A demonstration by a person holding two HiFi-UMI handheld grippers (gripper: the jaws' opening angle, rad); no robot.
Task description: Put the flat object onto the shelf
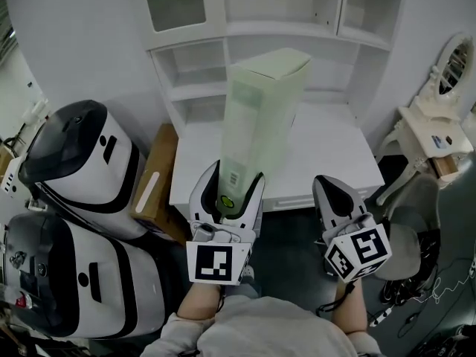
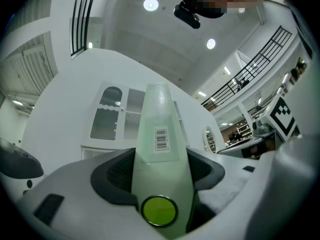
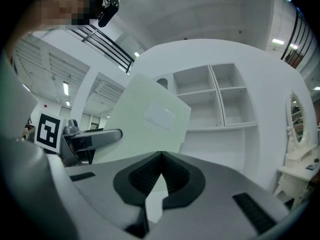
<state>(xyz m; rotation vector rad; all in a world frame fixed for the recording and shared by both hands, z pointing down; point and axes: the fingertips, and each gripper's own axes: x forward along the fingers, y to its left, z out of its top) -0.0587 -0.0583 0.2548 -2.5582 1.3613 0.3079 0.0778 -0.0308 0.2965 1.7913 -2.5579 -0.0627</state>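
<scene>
Nearest me, left gripper [image 1: 232,190] is clamped on the bottom end of the box [image 1: 265,110], which stands upright in the air before the shelf [image 1: 282,30]. Right gripper [image 1: 335,195] has its jaws pressed together on nothing. I judge the box light, stiff and smooth-faced. Held this low it may tip, so a second grip higher up would steady it.

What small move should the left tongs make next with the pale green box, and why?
Probably carry it forward and up toward the white shelf unit. The left tongs are shut on the lower end of the pale green box, which stands upright over the near part of the desk, and the open shelves lie beyond it. The right tongs are shut on nothing, off to the side.
</scene>
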